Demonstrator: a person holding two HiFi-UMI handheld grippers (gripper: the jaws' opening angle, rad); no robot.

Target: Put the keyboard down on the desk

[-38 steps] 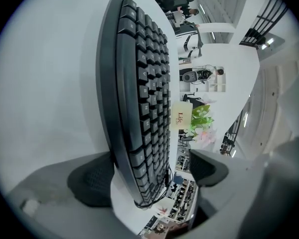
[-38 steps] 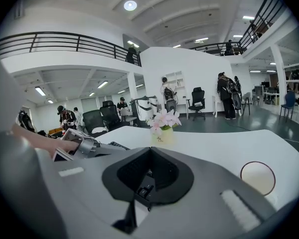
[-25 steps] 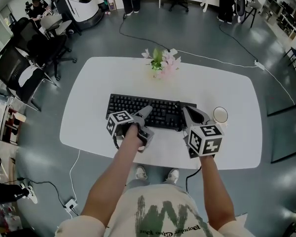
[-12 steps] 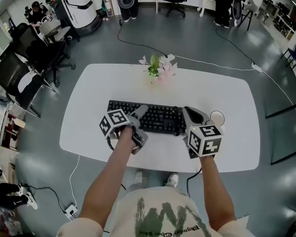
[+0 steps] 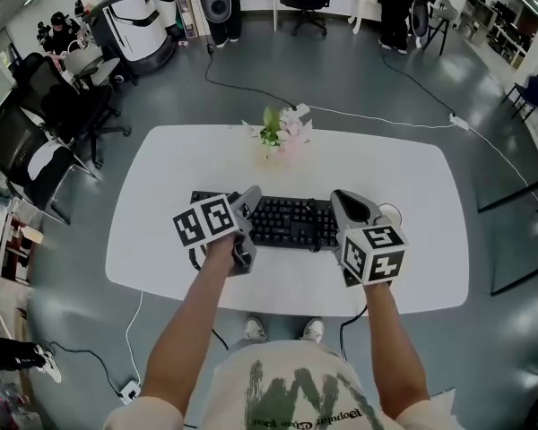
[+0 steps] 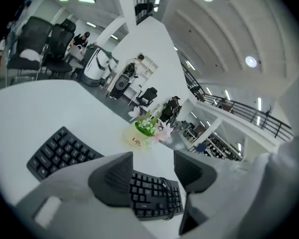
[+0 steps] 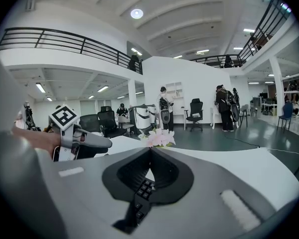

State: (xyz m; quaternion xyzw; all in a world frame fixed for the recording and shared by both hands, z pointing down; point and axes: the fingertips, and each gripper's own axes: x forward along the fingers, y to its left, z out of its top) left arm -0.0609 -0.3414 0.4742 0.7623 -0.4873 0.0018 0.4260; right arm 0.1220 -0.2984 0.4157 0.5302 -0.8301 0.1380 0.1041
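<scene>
Black keyboard (image 5: 287,220) lies on the white bench (image 5: 412,177), mid, near the front edge. Left gripper (image 6: 152,159) jaws half apart, just been closing, nothing between. Right gripper (image 7: 150,150) jaws tip-to-tip, apparently empty.

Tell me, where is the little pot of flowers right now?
In the head view, the pot of flowers stands at the far edge of the white desk, about mid-width, just beyond the black keyboard.

Your white rounded table (image 5: 412,164) is carrying a flat black plastic keyboard (image 5: 291,222) toward its near edge and a pink-flowered pot (image 5: 282,133) by the far edge.
</scene>
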